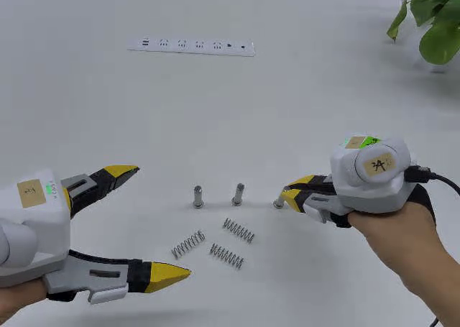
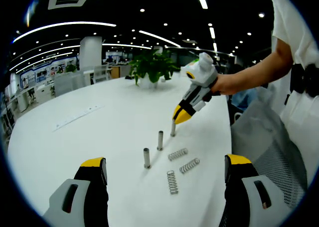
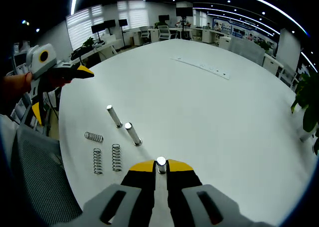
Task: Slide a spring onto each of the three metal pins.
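1. Setting was a big white table (image 1: pixel 302 118) in an open-plan office. There was a white power strip (image 1: pixel 192 46) over on the far side and a potted plant (image 1: pixel 430 21) off at the corner.
2. Three metal pins stood upright in a row close to the person: a left pin (image 1: pixel 198 196), a middle pin (image 1: pixel 238 193) and the third pin (image 1: pixel 278 203). None of them had a spring on it, so I'd say the job was right at the start.
3. The three springs (image 1: pixel 226 255) lay flat on the table just in front of the pins. They were apart from each other and not touching any pin.
4. The right gripper (image 1: pixel 291 195) had its jaws pressed together on the third pin near the top. In the right gripper view the pin's round head poked up between the yellow tips.
5. The left gripper (image 1: pixel 162 223) hovered left of the pins with its jaws spread wide and nothing in them.
6. My read: this was the first pin being gripped, either to steady it or to lift it. The next move would probably be the left gripper going for the nearest spring. I'd pinch it across the coils so the end stays open, then line that end up with the pin's tip. Those little springs look like they'd squirt out if squeezed too hard.
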`<action>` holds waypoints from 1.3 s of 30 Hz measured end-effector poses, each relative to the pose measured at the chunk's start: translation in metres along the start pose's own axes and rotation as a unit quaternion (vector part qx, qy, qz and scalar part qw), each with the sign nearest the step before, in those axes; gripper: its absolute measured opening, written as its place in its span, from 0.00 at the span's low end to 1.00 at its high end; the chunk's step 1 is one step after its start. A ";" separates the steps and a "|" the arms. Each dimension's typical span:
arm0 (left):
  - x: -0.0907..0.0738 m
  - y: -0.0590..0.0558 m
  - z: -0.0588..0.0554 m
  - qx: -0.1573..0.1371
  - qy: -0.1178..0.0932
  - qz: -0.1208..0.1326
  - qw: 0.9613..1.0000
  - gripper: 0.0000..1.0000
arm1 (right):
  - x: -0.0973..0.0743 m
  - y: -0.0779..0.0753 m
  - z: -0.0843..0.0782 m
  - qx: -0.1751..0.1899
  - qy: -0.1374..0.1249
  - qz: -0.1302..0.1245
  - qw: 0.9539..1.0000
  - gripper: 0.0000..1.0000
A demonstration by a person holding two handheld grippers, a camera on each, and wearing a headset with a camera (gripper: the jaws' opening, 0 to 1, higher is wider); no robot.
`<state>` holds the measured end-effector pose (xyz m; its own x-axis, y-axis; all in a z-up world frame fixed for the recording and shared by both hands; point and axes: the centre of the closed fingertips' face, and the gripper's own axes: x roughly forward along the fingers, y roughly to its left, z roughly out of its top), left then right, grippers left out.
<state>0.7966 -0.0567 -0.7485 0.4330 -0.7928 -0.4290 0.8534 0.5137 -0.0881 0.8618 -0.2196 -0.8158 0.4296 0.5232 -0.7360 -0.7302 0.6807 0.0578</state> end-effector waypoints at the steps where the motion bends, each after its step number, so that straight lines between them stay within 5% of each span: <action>1: 0.000 0.000 0.000 0.000 0.000 0.000 1.000 1.00 | 0.000 0.000 0.000 0.000 0.000 0.000 1.000 0.09; 39: 0.000 0.000 0.000 -0.001 0.000 -0.001 1.000 1.00 | -0.002 0.003 0.000 0.002 0.000 0.003 1.000 0.14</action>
<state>0.7960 -0.0565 -0.7485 0.4322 -0.7937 -0.4281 0.8534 0.5133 -0.0901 0.8583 -0.2188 -0.8142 0.4249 0.5276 -0.7356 -0.7305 0.6798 0.0657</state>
